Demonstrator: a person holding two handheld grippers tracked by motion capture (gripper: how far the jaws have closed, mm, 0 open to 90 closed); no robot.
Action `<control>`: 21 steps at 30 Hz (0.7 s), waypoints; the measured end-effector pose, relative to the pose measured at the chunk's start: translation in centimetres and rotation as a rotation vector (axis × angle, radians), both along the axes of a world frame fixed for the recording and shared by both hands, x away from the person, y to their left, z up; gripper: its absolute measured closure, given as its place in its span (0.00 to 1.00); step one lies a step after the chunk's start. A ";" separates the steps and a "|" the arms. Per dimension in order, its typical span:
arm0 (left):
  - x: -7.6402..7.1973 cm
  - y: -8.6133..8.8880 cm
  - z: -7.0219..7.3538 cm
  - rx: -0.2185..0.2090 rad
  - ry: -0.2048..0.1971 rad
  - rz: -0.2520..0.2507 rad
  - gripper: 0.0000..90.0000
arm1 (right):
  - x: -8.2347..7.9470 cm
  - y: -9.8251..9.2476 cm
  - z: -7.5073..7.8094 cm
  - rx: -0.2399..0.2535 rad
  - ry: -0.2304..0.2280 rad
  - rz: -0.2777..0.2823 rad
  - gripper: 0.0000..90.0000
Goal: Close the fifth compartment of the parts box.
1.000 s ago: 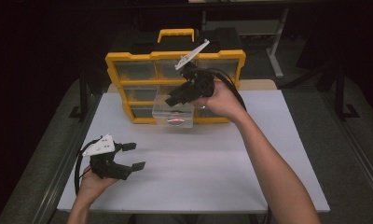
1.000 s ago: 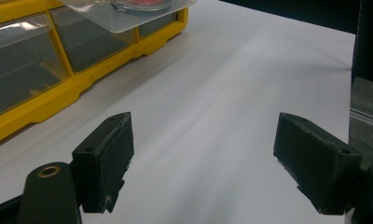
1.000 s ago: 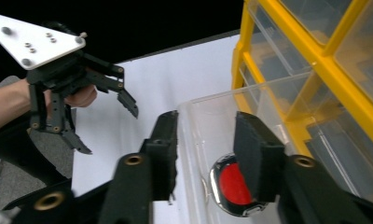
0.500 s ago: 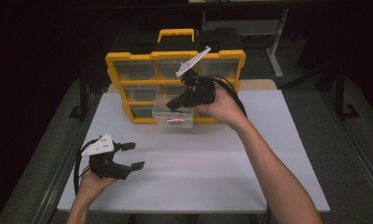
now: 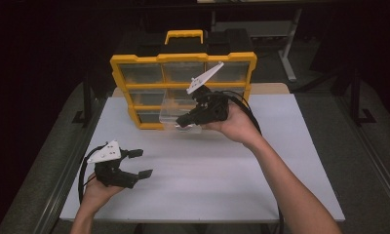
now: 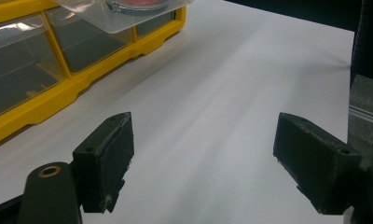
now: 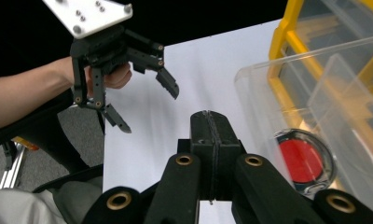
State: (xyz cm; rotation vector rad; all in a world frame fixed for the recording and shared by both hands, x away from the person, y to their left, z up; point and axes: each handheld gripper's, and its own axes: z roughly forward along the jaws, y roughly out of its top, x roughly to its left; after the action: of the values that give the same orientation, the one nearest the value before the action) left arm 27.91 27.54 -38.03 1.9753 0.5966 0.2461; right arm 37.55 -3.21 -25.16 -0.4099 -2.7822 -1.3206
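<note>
A yellow organizer with clear drawers stands at the back of the white table. One clear drawer sticks out of its front, and a round red-lidded tin lies inside it. My right gripper is at the drawer's front right corner. In the right gripper view its pads are pressed flat together beside the drawer wall, with nothing visible between them. My left gripper rests open at the front left, with bare table between its pads.
The organizer's black and yellow handle rises at the back. Metal table legs and a dark floor surround the table. The left hand's gripper appears far off in the right gripper view. The organizer's lower drawers lie ahead and to the left of the left gripper.
The right hand has sunk slightly and come a little nearer, staying in front of the pulled-out drawer. The left hand and gripper have kept still.
</note>
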 end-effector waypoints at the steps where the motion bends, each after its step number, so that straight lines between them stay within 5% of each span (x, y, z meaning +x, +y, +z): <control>1: 0.0 0.0 0.0 0.002 -0.002 -0.001 0.23 | -0.1 0.0 -0.2 0.001 -0.002 0.003 0.99; 21: 0.0 0.1 0.1 0.018 -0.004 -0.010 0.23 | -1.0 -0.3 -2.9 -0.005 -0.017 -0.001 0.99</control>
State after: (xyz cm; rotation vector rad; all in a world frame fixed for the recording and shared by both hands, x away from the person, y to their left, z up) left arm 27.88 27.61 -37.98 1.9941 0.5836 0.2498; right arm 36.59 -3.52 -28.05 -0.4030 -2.8002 -1.3236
